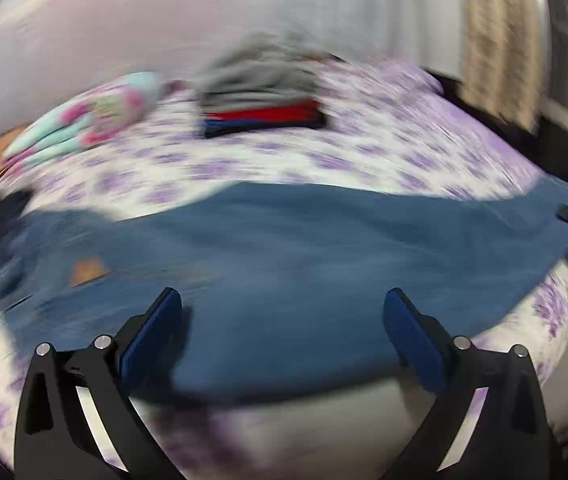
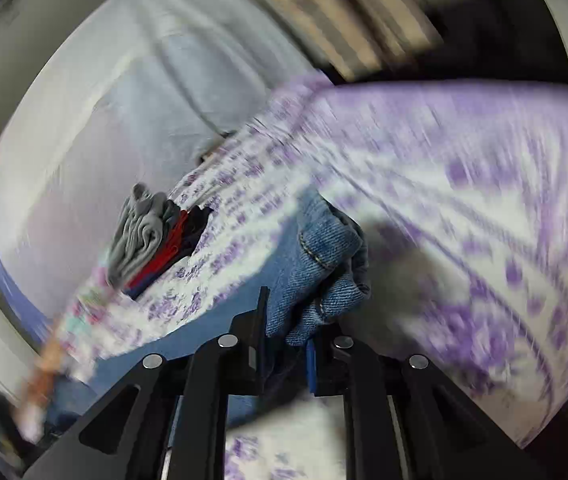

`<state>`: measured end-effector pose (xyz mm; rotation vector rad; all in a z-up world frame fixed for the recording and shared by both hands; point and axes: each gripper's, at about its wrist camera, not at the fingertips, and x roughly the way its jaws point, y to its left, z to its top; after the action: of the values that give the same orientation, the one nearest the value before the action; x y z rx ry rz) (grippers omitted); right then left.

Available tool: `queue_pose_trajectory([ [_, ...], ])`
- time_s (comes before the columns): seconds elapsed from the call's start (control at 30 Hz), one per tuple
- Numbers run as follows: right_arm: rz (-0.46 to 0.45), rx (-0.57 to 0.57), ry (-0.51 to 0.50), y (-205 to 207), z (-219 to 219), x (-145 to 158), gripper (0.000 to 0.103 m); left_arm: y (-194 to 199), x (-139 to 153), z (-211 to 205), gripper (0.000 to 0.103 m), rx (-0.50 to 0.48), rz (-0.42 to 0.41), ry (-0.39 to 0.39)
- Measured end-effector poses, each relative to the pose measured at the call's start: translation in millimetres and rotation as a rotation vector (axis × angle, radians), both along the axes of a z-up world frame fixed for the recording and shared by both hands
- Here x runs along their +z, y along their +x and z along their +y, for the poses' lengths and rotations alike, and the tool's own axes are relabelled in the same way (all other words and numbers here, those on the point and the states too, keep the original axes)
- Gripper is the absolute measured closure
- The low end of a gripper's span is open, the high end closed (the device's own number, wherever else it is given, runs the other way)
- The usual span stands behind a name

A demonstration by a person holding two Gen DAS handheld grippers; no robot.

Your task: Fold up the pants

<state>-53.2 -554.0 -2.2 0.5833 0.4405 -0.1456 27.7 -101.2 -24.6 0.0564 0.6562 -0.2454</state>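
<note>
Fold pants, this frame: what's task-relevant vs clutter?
In the job:
- jeans, spread on the bed
- right tongs, shut on the jeans' hem
- left tongs, open over the jeans

Lying about:
- folded clothes stack
- pastel patterned garment
- floral bedsheet

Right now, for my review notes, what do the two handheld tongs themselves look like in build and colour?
Both are black, angular plastic linkages with triangular cut-outs and round silver pivot pins. The left tongs carry flat dark-blue pads on the inner faces of their fingers. The right tongs show the same black frame and a blue pad edge. No cables, markings or sleeves are visible.
</note>
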Motion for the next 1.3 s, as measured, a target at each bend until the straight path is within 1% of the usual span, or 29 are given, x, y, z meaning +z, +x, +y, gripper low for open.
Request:
queue_pose_trajectory([
  [0.07, -0.023, 0.028, -0.181, 4, 32, 24, 0.088, -6, 2, 46, 0.004, 0.080, -0.003, -0.070],
  [0.17, -0.058, 0.086, -0.370, 12, 80, 50, 0.088, -17, 4, 103, 0.004, 0.162, -0.010, -0.181],
  [0.2, -0.077, 0.122, -0.461, 16, 107, 59, 0.088, -20, 4, 118, 0.004, 0.182, -0.008, -0.212],
  [0.3, -0.116, 0.213, -0.659, 24, 170, 67, 0.088, -22, 6, 151, 0.004, 0.230, 0.012, -0.290],
  [0.37, -0.134, 0.302, -0.822, 29, 223, 58, 0.088, -22, 8, 163, 0.004, 0.247, 0.015, -0.309],
  [0.4, -0.128, 0.339, -0.876, 31, 242, 51, 0.088, -23, 8, 167, 0.004, 0.263, 0.010, -0.313],
  [0.47, -0.079, 0.448, -0.969, 41, 280, 29, 0.088, -19, 4, 173, 0.004, 0.290, 0.026, -0.311],
  [0.5, -0.015, 0.548, -1.010, 49, 301, 6, 0.088, -17, 0, 175, 0.004, 0.296, 0.045, -0.315],
  [0.53, 0.012, 0.597, -1.026, 51, 310, -5, 0.088, -13, -5, 177, 0.004, 0.301, 0.075, -0.322],
  [0.57, 0.031, 0.628, -1.056, 50, 319, -16, 0.088, -10, -8, 179, 0.004, 0.302, 0.093, -0.327],
  [0.6, 0.012, 0.606, -1.118, 44, 326, -21, 0.088, -7, -12, 179, 0.004, 0.304, 0.109, -0.328],
  [0.67, -0.015, 0.625, -1.093, 37, 323, -12, 0.089, -6, -18, 180, 0.004, 0.317, 0.116, -0.309],
  [0.7, -0.005, 0.633, -1.065, 38, 319, -6, 0.088, -5, -20, 179, 0.004, 0.321, 0.114, -0.295],
  [0.73, 0.005, 0.637, -1.073, 39, 317, -6, 0.085, -4, -22, 177, 0.004, 0.325, 0.109, -0.274],
  [0.77, 0.033, 0.658, -1.104, 44, 321, -12, 0.081, -4, -24, 176, 0.004, 0.328, 0.104, -0.256],
  [0.8, 0.076, 0.682, -1.176, 45, 329, -23, 0.081, -3, -25, 173, 0.004, 0.331, 0.100, -0.240],
  [0.83, 0.067, 0.676, -1.218, 43, 334, -26, 0.081, -3, -26, 172, 0.004, 0.335, 0.096, -0.224],
  [0.87, 0.072, 0.668, -1.232, 43, 336, -24, 0.081, -2, -28, 170, 0.004, 0.343, 0.090, -0.210],
  [0.9, 0.091, 0.684, -1.212, 44, 336, -19, 0.080, -1, -29, 170, 0.004, 0.347, 0.086, -0.203],
  [0.93, 0.092, 0.706, -1.181, 43, 333, -14, 0.072, -1, -31, 169, 0.004, 0.351, 0.083, -0.196],
  [0.97, 0.082, 0.743, -1.118, 40, 328, -5, 0.058, 0, -32, 168, 0.004, 0.352, 0.075, -0.187],
  [1.0, 0.040, 0.798, -0.994, 33, 317, 14, 0.049, 0, -32, 168, 0.004, 0.353, 0.068, -0.181],
  [1.03, -0.006, 0.828, -0.897, 25, 307, 29, 0.035, 0, -33, 168, 0.004, 0.355, 0.061, -0.176],
  [1.07, -0.053, 0.842, -0.809, 19, 298, 45, 0.032, -1, -33, 168, 0.004, 0.359, 0.053, -0.175],
  [1.1, -0.097, 0.820, -0.729, 17, 286, 63, 0.032, -1, -33, 167, 0.004, 0.360, 0.048, -0.174],
  [1.13, -0.116, 0.775, -0.687, 21, 278, 74, 0.032, -2, -34, 167, 0.004, 0.363, 0.041, -0.170],
  [1.17, -0.126, 0.689, -0.657, 30, 269, 83, 0.032, -2, -34, 166, 0.004, 0.364, 0.038, -0.167],
  [1.23, -0.094, 0.572, -0.656, 55, 263, 83, 0.032, -1, -34, 166, 0.004, 0.366, 0.037, -0.164],
  [1.3, -0.011, 0.576, -0.637, 83, 269, 66, 0.032, -1, -34, 166, 0.004, 0.361, 0.045, -0.168],
])
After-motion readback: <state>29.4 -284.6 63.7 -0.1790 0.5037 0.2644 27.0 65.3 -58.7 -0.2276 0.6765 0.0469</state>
